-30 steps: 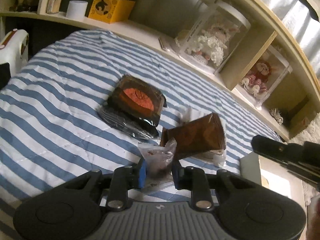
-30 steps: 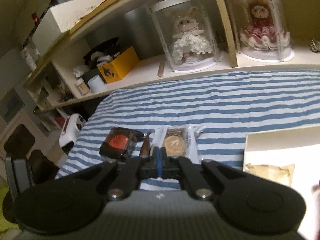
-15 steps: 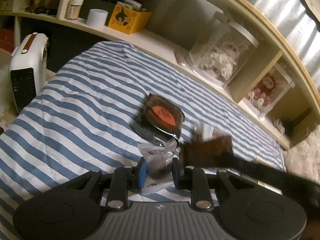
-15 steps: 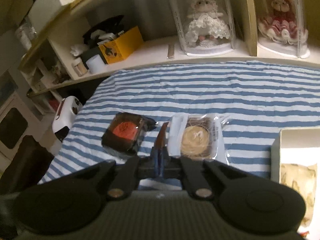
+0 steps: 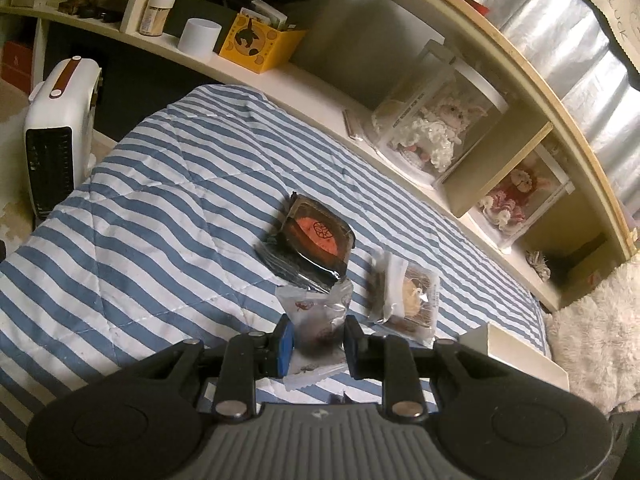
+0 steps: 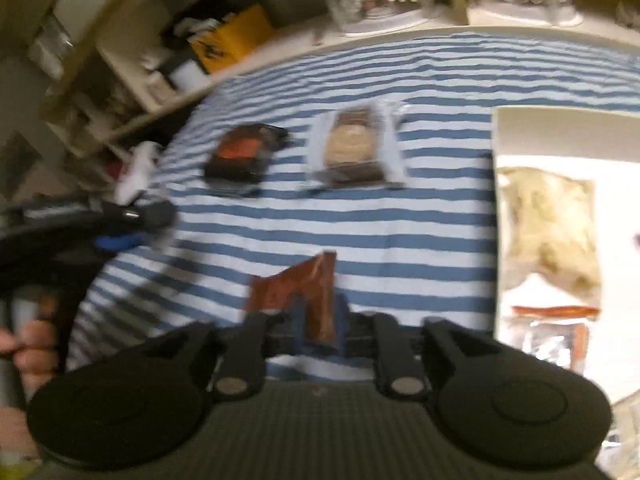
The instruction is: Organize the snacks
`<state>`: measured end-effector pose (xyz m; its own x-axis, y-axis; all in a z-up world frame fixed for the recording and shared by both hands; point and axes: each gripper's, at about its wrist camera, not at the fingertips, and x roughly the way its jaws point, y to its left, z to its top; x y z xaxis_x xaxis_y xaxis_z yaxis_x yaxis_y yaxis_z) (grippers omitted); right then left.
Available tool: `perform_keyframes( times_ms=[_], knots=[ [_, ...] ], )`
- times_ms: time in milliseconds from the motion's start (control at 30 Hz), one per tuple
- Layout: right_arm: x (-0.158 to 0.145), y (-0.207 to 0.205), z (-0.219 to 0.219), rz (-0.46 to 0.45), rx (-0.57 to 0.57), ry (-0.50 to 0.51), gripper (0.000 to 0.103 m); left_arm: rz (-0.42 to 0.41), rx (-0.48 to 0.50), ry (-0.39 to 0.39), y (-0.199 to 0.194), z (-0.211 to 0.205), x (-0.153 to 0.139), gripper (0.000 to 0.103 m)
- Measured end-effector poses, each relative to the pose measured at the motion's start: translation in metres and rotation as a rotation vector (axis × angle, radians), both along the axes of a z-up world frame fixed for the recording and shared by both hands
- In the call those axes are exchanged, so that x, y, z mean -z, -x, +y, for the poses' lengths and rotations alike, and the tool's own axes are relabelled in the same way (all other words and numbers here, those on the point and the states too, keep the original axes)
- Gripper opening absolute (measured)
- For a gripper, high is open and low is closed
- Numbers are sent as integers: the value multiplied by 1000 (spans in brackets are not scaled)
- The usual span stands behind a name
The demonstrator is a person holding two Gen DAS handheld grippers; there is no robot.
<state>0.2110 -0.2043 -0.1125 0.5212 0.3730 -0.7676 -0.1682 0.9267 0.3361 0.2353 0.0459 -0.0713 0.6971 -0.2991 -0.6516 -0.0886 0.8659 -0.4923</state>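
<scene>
The left gripper [image 5: 316,340] pinches a clear pouch [image 5: 316,316]; the right gripper [image 6: 320,326], jaws just opening, still has a brown packet [image 6: 298,292] between them. Both snacks are near the box [image 6: 560,128], so next each must go into it

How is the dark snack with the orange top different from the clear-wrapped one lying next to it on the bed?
The dark snack has black wrapping and an orange round top; the clear snack shows a pale tan cake through see-through plastic.
In the left view the dark snack lies nearer the yellow box, the clear snack nearer the white box.
Both lie flat on the striped bed, and no gripper touches either.
</scene>
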Motion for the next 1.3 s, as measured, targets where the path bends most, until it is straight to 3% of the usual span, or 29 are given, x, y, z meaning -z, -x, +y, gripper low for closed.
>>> perform_keyframes(
  times_ms=[67,167,367,500,600,667,733,800,900,1300],
  knots=[
    [0,0,0,7,37,-22,69,4,-3,3,1,2,0,28],
    [-2,-1,10,-2,66,1,84,14,-4,12,1,4,1,28],
    [6,-13,54,2,18,135,97,37,5,17,0,7,6,28],
    [16,-16,80,-24,-19,287,102,51,8,19,-1,8,11,28],
    [25,-20,82,6,10,338,102,61,11,13,-2,9,13,28],
    [30,-23,78,39,33,305,101,65,14,13,-2,9,14,28],
    [34,-27,74,73,46,257,92,69,18,6,-2,9,14,28],
    [33,-25,71,60,46,258,77,70,23,-5,-2,7,14,28],
    [29,-22,70,35,13,251,65,67,33,-29,0,5,11,28],
    [-23,10,35,-86,0,182,63,12,102,-124,17,-14,-13,28]
  ],
)
